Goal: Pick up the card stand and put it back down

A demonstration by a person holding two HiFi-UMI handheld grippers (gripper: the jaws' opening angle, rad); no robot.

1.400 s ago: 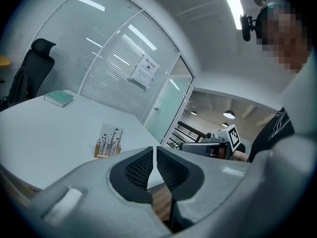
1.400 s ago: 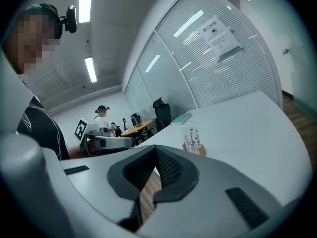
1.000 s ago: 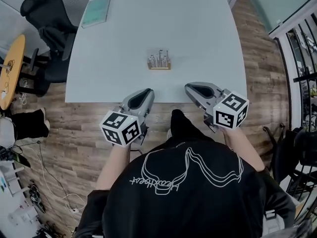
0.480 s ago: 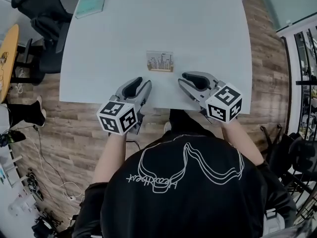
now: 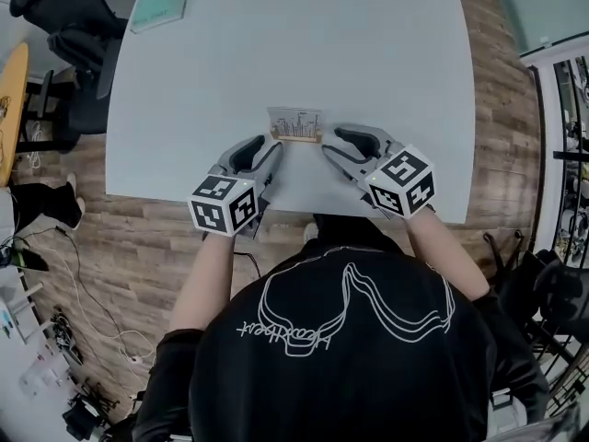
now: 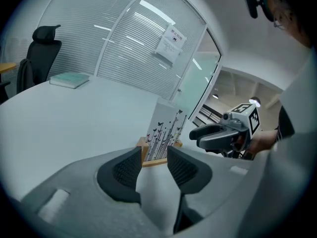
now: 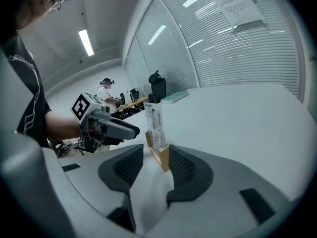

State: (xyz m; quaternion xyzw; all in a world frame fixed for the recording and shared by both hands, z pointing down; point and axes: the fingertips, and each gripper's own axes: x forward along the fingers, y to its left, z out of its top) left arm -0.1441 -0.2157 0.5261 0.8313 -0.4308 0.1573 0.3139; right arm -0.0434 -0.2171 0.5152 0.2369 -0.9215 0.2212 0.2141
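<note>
The card stand [image 5: 295, 125], a wooden base holding a white printed card, stands upright on the white table [image 5: 368, 53] near its front edge. My left gripper [image 5: 272, 145] is just left of it and my right gripper [image 5: 329, 142] just right of it, both angled toward it. In the left gripper view the card stand [image 6: 163, 132] is just beyond the left gripper [image 6: 151, 165], whose jaws are opening with nothing between them. In the right gripper view the card stand [image 7: 156, 130] is just ahead of the right gripper [image 7: 151, 166], which is also opening and holds nothing.
A teal book [image 5: 164, 0] lies at the table's far left corner. A black office chair [image 5: 57, 18] and a yellow round table [image 5: 8, 99] stand left of the table. Wooden floor [image 5: 138, 247] runs below the front edge.
Both grippers have moved forward from the table's front edge to either side of the card stand, and their jaws have gone from shut to apart.
</note>
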